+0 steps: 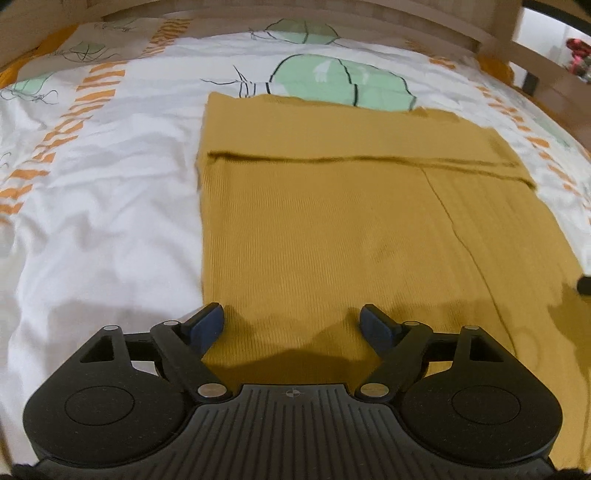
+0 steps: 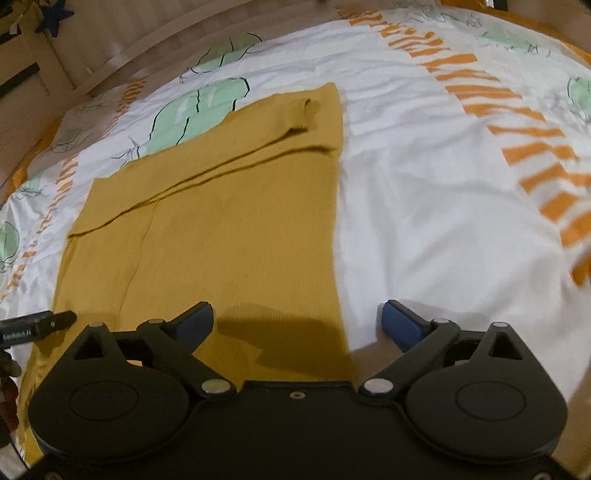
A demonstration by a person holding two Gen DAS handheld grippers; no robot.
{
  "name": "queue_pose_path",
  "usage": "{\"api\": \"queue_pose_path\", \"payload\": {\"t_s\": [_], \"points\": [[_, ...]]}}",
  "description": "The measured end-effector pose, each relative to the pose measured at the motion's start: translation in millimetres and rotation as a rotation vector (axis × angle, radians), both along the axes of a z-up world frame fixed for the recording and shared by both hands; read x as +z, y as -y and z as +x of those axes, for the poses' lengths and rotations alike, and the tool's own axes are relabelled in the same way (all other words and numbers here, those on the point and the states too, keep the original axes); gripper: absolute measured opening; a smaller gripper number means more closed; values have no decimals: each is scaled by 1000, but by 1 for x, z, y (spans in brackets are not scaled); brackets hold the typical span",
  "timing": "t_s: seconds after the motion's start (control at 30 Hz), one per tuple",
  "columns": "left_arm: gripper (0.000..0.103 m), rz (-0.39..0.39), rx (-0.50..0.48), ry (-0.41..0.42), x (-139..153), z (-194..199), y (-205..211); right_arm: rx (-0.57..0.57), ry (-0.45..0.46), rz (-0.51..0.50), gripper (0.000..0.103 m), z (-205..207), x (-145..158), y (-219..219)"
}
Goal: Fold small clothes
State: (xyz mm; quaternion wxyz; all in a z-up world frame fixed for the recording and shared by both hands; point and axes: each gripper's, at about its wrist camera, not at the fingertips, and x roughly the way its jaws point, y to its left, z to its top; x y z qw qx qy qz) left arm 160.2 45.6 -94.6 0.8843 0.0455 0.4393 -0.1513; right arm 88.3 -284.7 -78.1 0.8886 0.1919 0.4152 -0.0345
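Note:
A mustard-yellow knit garment [image 1: 332, 221] lies flat on the bed, its sleeves folded across the upper part; it also shows in the right wrist view [image 2: 229, 229]. My left gripper [image 1: 293, 325] is open and empty, hovering over the garment's near left corner. My right gripper [image 2: 297, 321] is open and empty over the garment's near right edge, one finger above the fabric and the other above the sheet. The left gripper's finger [image 2: 37, 323] shows at the left edge of the right wrist view.
The bed cover [image 1: 103, 206] is white with orange stripes and green drawings; it also shows in the right wrist view [image 2: 443, 206]. A wooden bed frame [image 1: 491, 22] runs along the far side and the right.

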Motion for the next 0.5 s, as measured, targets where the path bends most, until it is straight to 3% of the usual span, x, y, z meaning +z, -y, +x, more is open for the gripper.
{"api": "queue_pose_path", "payload": {"t_s": [0.3, 0.5], "points": [[80, -30, 12, -17, 5, -54, -17, -10, -14, 68, 102, -39, 2, -6], [80, -55, 4, -34, 8, -78, -29, -21, -47, 176, 102, -58, 3, -5]]}}
